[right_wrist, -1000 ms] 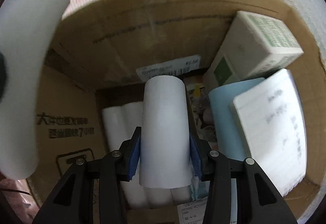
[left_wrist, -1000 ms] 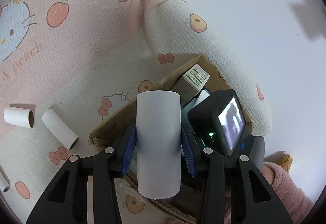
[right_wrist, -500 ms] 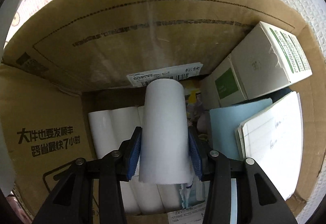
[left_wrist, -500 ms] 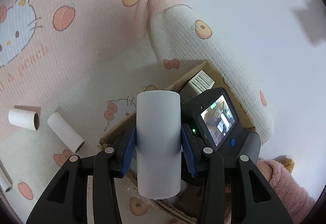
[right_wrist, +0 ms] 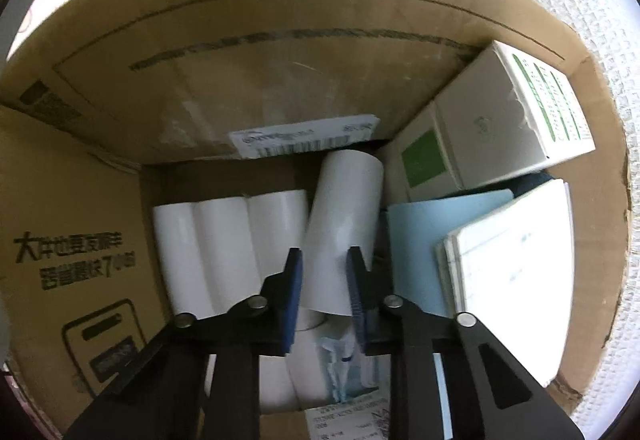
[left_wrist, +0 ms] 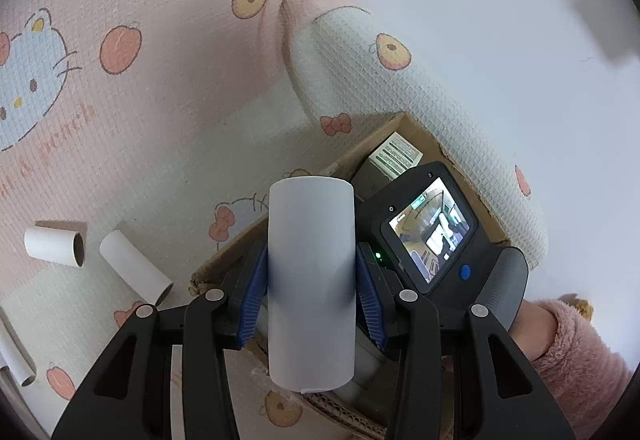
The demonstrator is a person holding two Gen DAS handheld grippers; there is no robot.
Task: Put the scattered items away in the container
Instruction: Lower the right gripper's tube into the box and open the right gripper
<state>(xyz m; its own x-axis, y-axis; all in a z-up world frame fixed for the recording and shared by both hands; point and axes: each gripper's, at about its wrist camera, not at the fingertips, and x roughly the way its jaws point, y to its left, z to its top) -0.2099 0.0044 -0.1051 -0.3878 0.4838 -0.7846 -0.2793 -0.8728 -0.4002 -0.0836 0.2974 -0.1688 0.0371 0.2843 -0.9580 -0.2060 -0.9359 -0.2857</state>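
My left gripper (left_wrist: 311,272) is shut on a white paper tube (left_wrist: 311,280) and holds it upright above the edge of the cardboard box (left_wrist: 404,127). My right gripper (right_wrist: 324,272) is inside the cardboard box (right_wrist: 280,39). Its jaws stand narrower than a white tube (right_wrist: 340,224) that lies tilted beyond them on other white tubes (right_wrist: 224,248); the tube looks free of the pads. The right gripper's body and screen (left_wrist: 436,228) show in the left wrist view over the box.
Loose tubes lie on the patterned mat: one at the left (left_wrist: 54,248), one beside it (left_wrist: 134,268), another at the lower left edge (left_wrist: 16,360). In the box are a green-and-white carton (right_wrist: 496,123), a blue sheet (right_wrist: 416,252) and a notepad (right_wrist: 512,280). A rolled mat edge (left_wrist: 420,95) borders the box.
The right gripper let go of its tube, which dropped tilted onto the tubes in the box; its jaws then narrowed. The left gripper rose slightly, still holding its tube.
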